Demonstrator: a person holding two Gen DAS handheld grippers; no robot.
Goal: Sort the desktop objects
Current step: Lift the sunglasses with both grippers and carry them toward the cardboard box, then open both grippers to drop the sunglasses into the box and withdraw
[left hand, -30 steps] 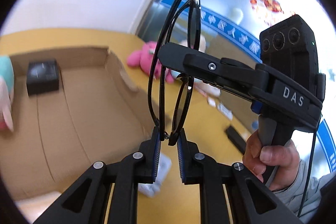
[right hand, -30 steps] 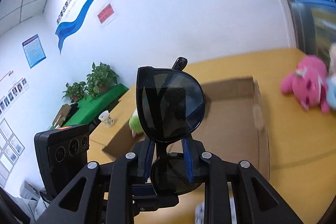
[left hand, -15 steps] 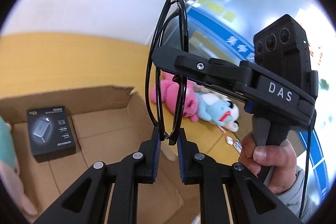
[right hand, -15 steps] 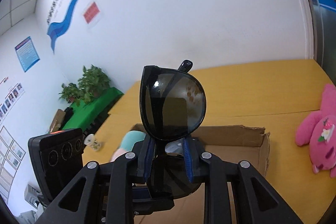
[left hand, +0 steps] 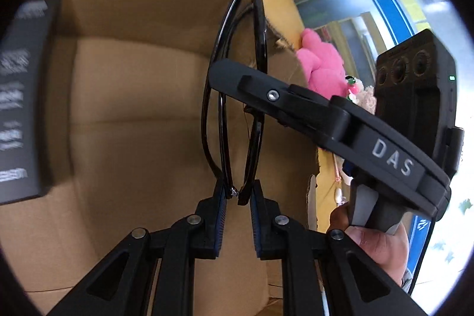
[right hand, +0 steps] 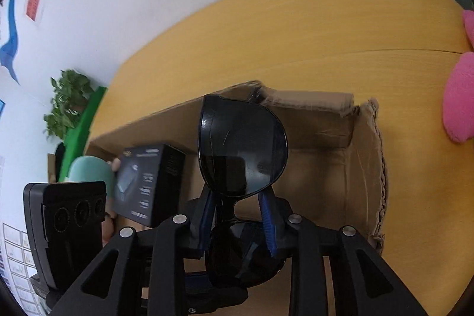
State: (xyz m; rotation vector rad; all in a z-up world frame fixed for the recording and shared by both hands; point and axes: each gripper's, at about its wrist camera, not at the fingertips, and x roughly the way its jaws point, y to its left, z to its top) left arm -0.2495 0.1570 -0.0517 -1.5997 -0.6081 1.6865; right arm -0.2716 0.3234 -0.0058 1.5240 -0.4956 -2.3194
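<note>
Placing step: the sunglasses hang over the cardboard box, left gripper clamped on them (right gripper jaws opening around the bridge). Next, lower and release.

left tongs clamped, angled down | right tongs opening, angled down

Bright daylight from glazing at right, motion blur on black box, fisheye bending, dark vignette corners
</note>
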